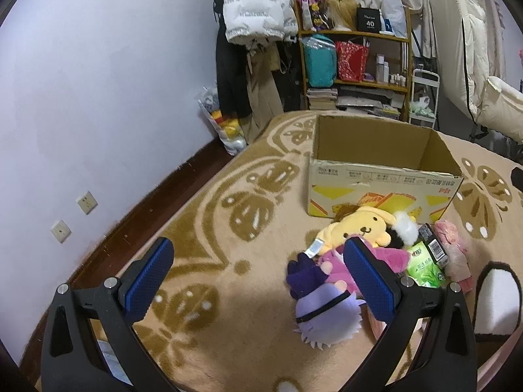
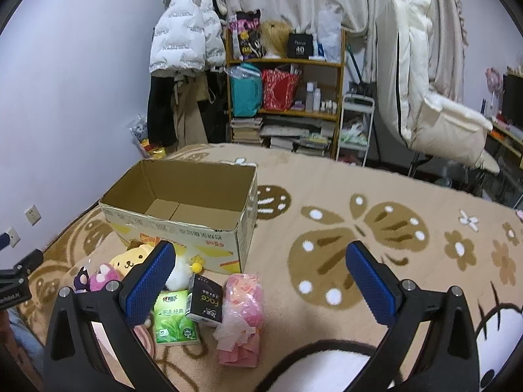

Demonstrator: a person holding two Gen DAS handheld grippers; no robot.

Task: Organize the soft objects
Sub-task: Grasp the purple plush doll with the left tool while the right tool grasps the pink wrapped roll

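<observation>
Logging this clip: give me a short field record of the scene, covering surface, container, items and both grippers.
surface: patterned beige blanket
container: cardboard box, open on top, nothing visible inside
plush toys: yellow dog plush, purple plush, in front of the box
packets: green tissue pack, black pack, pink bag
left hand-held gripper: open, holding nothing
right hand-held gripper: open, holding nothing

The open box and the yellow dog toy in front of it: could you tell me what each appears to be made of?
The box looks like corrugated cardboard: matte brown inside, printed outer walls, torn rim. The yellow dog toy looks like plush fabric, soft and fuzzy, with stitched facial features; its stuffing cannot be seen.
</observation>
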